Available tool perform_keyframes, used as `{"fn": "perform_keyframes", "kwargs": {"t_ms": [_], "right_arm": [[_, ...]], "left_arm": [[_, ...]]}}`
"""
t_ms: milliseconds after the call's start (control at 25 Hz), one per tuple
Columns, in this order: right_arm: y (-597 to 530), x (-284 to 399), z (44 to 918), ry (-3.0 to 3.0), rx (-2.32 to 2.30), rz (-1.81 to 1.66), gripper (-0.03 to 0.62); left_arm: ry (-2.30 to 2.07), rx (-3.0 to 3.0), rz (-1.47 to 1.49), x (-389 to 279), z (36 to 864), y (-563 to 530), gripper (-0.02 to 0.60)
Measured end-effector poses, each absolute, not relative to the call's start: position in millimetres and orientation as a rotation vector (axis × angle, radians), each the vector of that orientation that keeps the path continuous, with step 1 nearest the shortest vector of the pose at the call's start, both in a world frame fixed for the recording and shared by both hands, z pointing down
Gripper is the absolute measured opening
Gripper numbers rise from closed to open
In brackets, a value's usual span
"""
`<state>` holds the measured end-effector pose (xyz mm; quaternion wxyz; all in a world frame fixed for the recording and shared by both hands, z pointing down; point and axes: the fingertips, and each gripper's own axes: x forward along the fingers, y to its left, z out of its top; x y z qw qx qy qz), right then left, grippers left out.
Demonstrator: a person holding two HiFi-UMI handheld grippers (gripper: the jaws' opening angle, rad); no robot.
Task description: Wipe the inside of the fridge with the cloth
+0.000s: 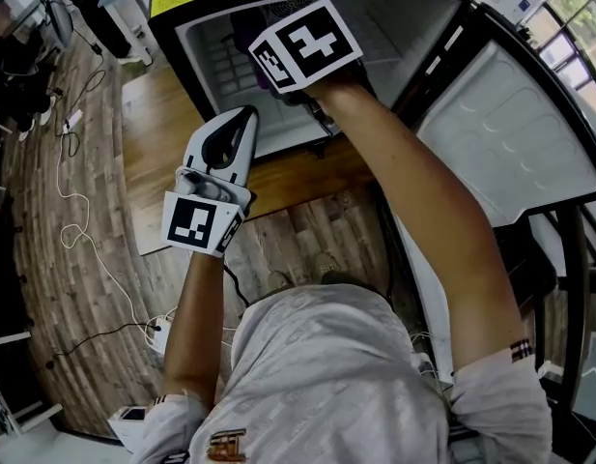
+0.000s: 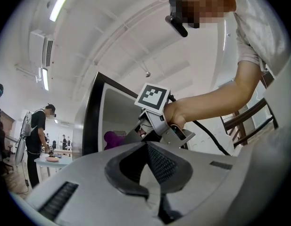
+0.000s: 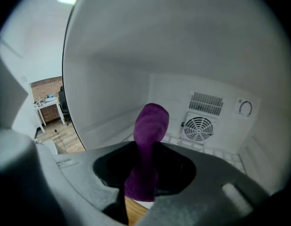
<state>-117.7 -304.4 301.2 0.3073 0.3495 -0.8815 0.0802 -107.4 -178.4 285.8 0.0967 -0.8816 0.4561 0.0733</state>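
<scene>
The black fridge [image 1: 186,42] stands open, its white inside facing me. My right gripper [image 1: 296,61] reaches into it, shut on a purple cloth [image 3: 148,140] that sticks up out of the jaws. The right gripper view shows the white back wall with a round fan vent [image 3: 198,126] and a wire shelf [image 3: 209,150] beyond the cloth. A dark bit of the cloth [image 1: 264,75] shows beside the marker cube. My left gripper [image 1: 245,119] hangs outside the fridge over the wooden floor, shut and empty. In the left gripper view [image 2: 152,199], the right gripper [image 2: 157,124] and the cloth [image 2: 112,138] appear at the fridge opening.
The fridge door [image 1: 510,133] swings open at the right, with dark chair parts [image 1: 568,259] below it. White cables [image 1: 80,211] trail over the wooden floor at the left. Farther off, a person [image 2: 39,135] stands at a table [image 2: 53,160].
</scene>
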Motion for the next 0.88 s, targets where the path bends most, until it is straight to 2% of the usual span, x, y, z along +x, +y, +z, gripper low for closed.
{"fn": "perform_keyframes", "kwargs": {"t_ms": [440,880], "right_arm": [[-306,-163,333,-2.298,0.862,0.251,0.115],[-314,-159,340,-2.227,0.828,0.124,0.115]], "left_arm": [[1.405,-2.579,0.213,-135,286,-171,0.0],[1.41,-2.581,0.228,-131,287,-174,0.0]]}}
